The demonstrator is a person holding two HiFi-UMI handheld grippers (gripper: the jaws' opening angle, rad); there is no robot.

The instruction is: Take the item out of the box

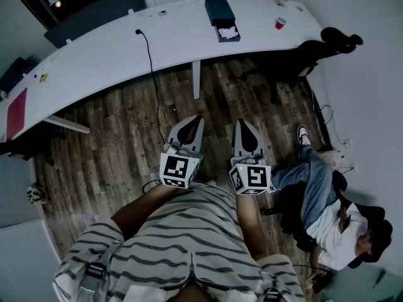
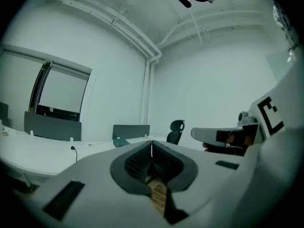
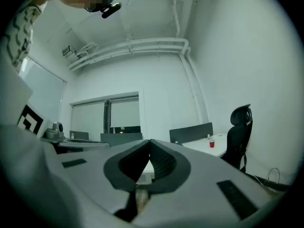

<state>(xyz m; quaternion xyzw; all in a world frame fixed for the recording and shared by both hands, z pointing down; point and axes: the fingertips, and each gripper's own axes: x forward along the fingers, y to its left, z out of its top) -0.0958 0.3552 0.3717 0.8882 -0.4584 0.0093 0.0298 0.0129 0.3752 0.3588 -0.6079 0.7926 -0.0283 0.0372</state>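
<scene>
The person, in a striped shirt [image 1: 189, 238], holds both tools close to the chest over the wooden floor [image 1: 119, 143], well apart from the long white table [image 1: 107, 55] that curves across the top of the head view. The left gripper [image 1: 196, 121] points towards the table, and its own view shows the jaws pressed together, tips meeting, with nothing between them. The right gripper [image 1: 242, 126] sits just beside it, roughly parallel, and its view shows the same: jaws closed tip to tip and empty. The box [image 1: 218, 11], dark and oblong, lies on the far part of the table, its near end open. The white item [image 1: 228, 33] rests in that open end; it looks like crumpled paper or cloth, though it is too small to tell which. Neither gripper is near the box or touches anything. A red cup [image 1: 280, 22] stands on the table to the right of the box, apart from it, and it also shows in the right gripper view beside a black office chair [image 3: 240, 132]. A black cable [image 1: 151, 61] runs from the tabletop down over the near edge to the floor. At the lower right of the head view another person [image 1: 330, 216] sits low, legs stretched towards the grippers.
</scene>
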